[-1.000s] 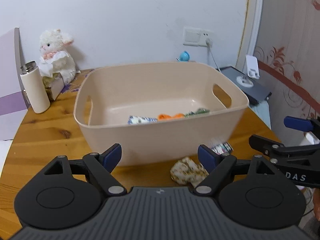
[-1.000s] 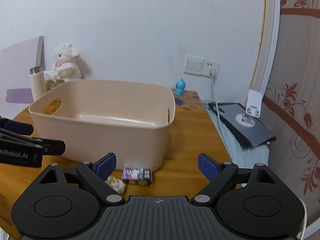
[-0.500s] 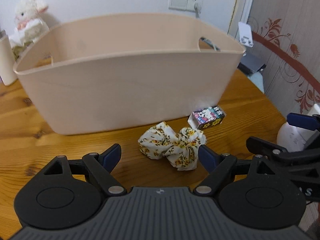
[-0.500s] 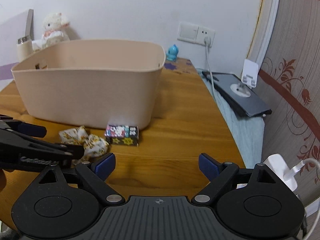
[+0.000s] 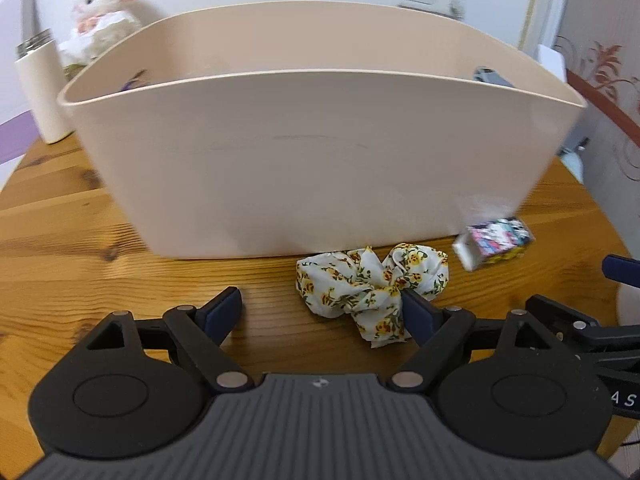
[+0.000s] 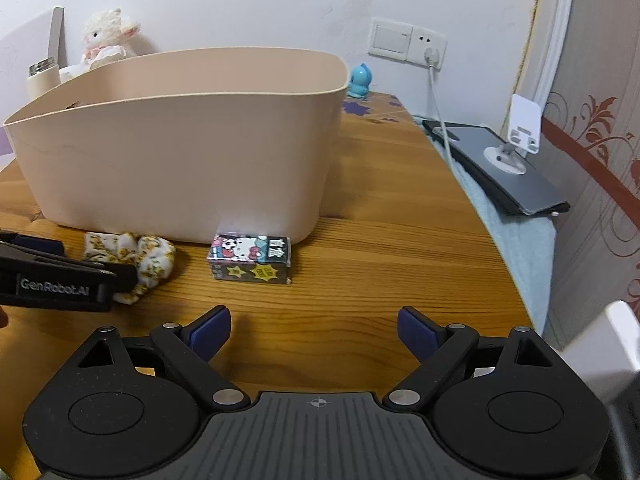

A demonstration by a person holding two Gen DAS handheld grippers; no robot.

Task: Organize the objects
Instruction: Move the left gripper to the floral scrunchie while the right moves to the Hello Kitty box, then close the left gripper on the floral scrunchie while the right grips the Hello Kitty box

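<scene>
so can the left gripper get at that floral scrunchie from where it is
Probably yes: the left gripper is open, and the floral scrunchie lies on the bare table by its right finger, clear of the bin.

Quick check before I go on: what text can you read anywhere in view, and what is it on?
"GenRobot.AI": on the left gripper, seen from the right wrist.
"AS": cut-off letters on the right gripper, seen from the left wrist.
Two Chinese characters on the small box: too small to read surely. Its star-badge print: unreadable.
Nothing readable elsewhere.
</scene>
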